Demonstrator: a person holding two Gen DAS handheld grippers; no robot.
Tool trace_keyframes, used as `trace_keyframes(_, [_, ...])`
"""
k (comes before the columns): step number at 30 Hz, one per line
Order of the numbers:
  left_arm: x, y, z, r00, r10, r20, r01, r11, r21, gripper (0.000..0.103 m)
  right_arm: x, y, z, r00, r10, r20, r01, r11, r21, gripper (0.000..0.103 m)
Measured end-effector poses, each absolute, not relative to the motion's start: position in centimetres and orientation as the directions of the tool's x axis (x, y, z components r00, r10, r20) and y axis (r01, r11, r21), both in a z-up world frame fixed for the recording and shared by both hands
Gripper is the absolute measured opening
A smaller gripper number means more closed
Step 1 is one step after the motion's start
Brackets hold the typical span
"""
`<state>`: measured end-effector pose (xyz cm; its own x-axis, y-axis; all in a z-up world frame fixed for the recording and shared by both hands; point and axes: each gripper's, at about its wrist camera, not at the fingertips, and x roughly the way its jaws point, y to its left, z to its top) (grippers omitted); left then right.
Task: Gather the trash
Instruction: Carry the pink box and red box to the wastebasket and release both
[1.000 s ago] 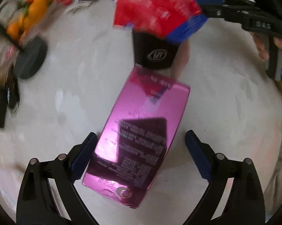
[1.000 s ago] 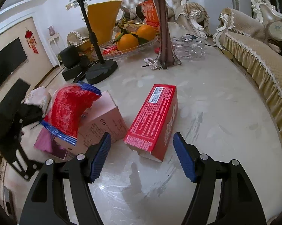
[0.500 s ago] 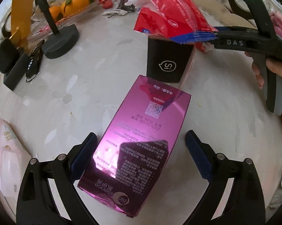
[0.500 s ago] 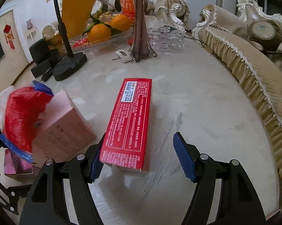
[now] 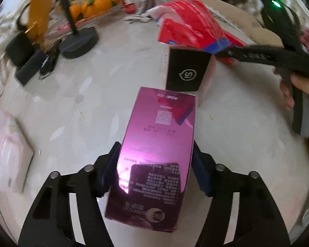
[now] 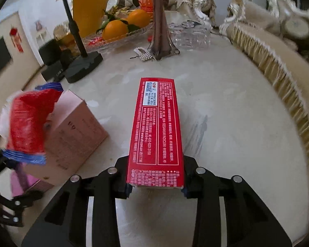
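Note:
A shiny magenta box (image 5: 154, 154) lies on the marble table (image 5: 82, 113) between the fingers of my left gripper (image 5: 155, 164). Its jaws are closing and both blue pads touch the box's sides. My right gripper (image 6: 156, 183) is also closing, with its pads against the near end of a long red box (image 6: 157, 123). Between the two boxes stands a pink carton (image 6: 72, 131) with a black face (image 5: 187, 72). A red and blue plastic wrapper (image 5: 191, 28) (image 6: 29, 121) rests on top of it. A hand (image 5: 304, 94) holding the right gripper shows in the left wrist view.
At the back of the table stand a glass tray of oranges (image 6: 121, 28), a black stand base (image 6: 84, 65), a dark vase (image 6: 161, 20) and clear glasses (image 6: 191, 35). A pink tissue pack (image 5: 8, 150) lies at the left. A fringed sofa (image 6: 277, 65) borders the right edge.
Both grippers went from wide open to closed in on their boxes. The left one rolled until it lined up with the magenta box. The right one sank over the red box's near end.

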<state>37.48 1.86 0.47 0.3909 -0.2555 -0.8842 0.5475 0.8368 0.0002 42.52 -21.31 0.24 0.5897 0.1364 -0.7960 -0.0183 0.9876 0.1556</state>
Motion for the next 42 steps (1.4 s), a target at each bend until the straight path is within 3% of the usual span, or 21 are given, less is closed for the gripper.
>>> trace_keyframes(10, [32.4, 2.6, 2.5, 0.459, -0.273, -0.845, 0.444, 0.895, -0.048, 0.061, 36.4, -23.7, 2.4, 0.606, 0.308, -0.733, -0.025, 0.929, 0.369, 0.033])
trace_keyframes(16, [22.9, 2.6, 7.5, 0.564, -0.328, -0.758, 0.424, 0.902, -0.074, 0.061, 26.6, -23.8, 5.4, 0.621, 0.453, -0.639, -0.198, 0.880, 0.432, 0.033])
trace_keyframes(20, [13.3, 1.9, 7.6, 0.595, -0.365, -0.716, 0.419, 0.901, -0.112, 0.061, 18.5, -23.8, 5.8, 0.602, 0.522, -0.605, -0.288, 0.848, 0.445, 0.033])
trace_keyframes(26, [0.5, 0.7, 3.1, 0.548, -0.388, -0.741, 0.380, 0.905, -0.192, 0.061, 5.1, -23.1, 3.8, 0.474, 0.598, -0.646, -0.388, 0.800, 0.457, 0.033])
trace_keyframes(31, [-5.6, -1.4, -2.0, 0.458, -0.374, -0.807, 0.373, 0.904, -0.208, 0.061, 0.0, -22.5, -0.5, 0.352, 0.582, -0.733, -0.371, 0.806, 0.462, 0.033])
trace_keyframes(37, [-6.2, -4.7, -9.6, 0.329, -0.331, -0.884, 0.401, 0.897, -0.187, 0.061, 1.6, -21.6, -10.3, 0.191, 0.445, -0.875, -0.268, 0.881, 0.390, 0.033])
trace_keyframes(42, [-3.8, -6.2, -16.0, 0.210, -0.277, -0.938, 0.370, 0.910, -0.186, 0.061, 3.2, -19.4, -15.3, 0.117, 0.354, -0.928, -0.244, 0.916, 0.319, 0.033])
